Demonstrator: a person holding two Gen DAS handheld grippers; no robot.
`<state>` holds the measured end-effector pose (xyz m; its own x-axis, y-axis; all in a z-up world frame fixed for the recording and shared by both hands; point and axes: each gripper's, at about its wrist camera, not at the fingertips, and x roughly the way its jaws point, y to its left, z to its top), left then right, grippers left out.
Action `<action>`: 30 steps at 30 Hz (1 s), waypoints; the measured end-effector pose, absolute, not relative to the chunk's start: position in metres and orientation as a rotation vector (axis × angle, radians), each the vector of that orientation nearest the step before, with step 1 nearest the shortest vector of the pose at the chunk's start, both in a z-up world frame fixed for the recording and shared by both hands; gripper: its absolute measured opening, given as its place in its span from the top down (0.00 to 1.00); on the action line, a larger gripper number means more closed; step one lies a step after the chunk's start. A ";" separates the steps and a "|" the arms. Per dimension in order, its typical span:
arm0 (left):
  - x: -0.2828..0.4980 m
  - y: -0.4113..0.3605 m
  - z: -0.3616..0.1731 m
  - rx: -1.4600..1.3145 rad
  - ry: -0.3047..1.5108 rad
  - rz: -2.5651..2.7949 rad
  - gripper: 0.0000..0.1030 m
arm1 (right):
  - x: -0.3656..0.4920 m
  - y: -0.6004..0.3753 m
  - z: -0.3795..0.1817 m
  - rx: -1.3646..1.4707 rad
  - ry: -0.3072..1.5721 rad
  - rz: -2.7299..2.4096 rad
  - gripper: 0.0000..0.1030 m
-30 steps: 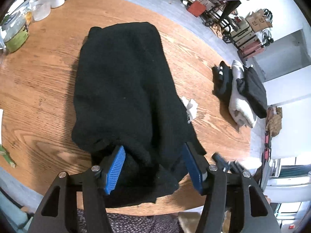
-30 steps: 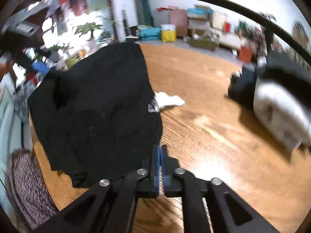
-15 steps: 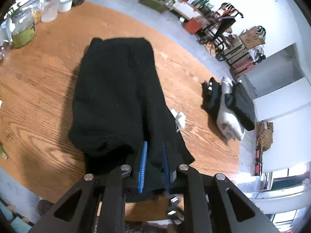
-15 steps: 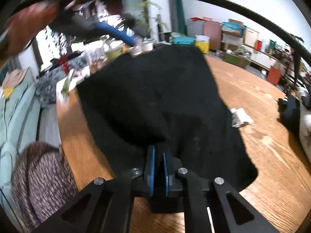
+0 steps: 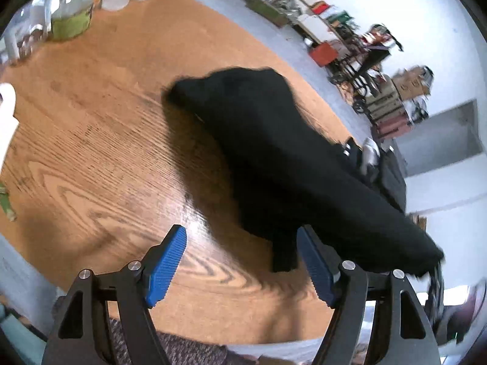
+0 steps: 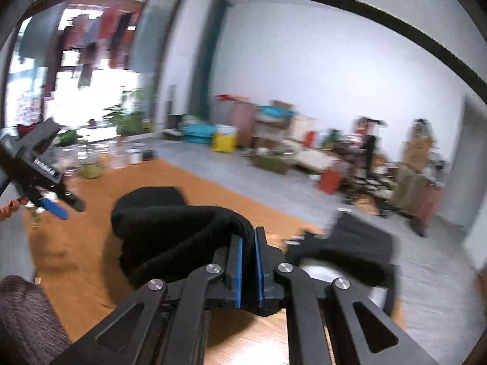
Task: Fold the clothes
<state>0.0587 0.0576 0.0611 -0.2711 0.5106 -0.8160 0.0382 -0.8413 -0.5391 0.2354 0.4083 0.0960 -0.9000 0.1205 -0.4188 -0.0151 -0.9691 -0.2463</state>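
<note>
In the left wrist view the left tongs (image 5: 240, 261) stand released, their jaws having just been opening, with only a hanging corner of the black garment (image 5: 274, 152) near the right pad and nothing pinched. The garment is lifted at its near end and slopes down to the wooden desk (image 5: 91, 152), where its far end rests. In the right wrist view the right tongs (image 6: 248, 258) are clenched on a rolled edge of the black garment (image 6: 158, 213), with the left tongs (image 6: 51, 206) well apart at the left. With one thin pinch carrying the cloth, it may slip out, or drag against the pile of clothes (image 6: 350, 243) just beside.
</note>
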 end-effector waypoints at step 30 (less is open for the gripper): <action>-0.007 0.064 0.141 -1.344 -0.971 2.285 0.93 | 0.297 0.515 0.106 -0.602 -0.175 2.726 0.92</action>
